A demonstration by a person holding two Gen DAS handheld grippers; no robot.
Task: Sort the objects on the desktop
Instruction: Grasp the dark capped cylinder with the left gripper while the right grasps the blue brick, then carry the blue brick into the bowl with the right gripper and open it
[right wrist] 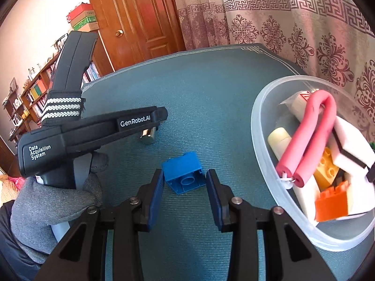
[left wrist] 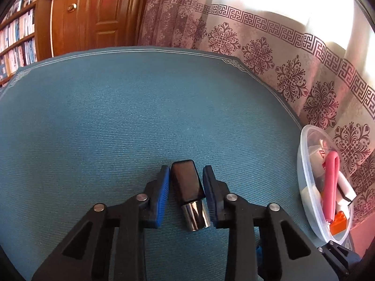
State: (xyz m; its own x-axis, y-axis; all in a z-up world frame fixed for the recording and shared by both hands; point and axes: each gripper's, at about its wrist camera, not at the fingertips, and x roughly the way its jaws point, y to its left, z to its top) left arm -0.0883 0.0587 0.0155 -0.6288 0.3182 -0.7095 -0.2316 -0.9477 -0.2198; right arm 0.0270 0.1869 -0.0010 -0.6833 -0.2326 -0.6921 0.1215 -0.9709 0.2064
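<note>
I am working over the teal table mat (left wrist: 117, 121), and the biggest thing on it is the clear plastic bowl (right wrist: 262, 140) at my right, already holding a pink foam loop (right wrist: 311, 138), white blocks, a yellow brick and an orange brick (right wrist: 332, 202).

Next in size is the blue brick (right wrist: 184, 172), lying tipped on the mat with its hollow underside facing me. My right gripper (right wrist: 185, 195) is standing astride its near edge, pads just beside the 2 side walls; I cannot tell whether they are pressing yet. I am judging it light, rigid and smooth plastic, best taken across its flat parallel walls, low and square, so it does not pivot.

Smallest is the black tube with a chrome cap (left wrist: 188, 194) (a lipstick, I am guessing), lying on the mat between the pads of my left gripper (left wrist: 186, 195). The jaws are nearly closed around it, the right pad touching the black body and the left close alongside. I am expecting it to be light, hard and slippery, so I am favouring the flat black sides over the rounded chrome end.
</note>
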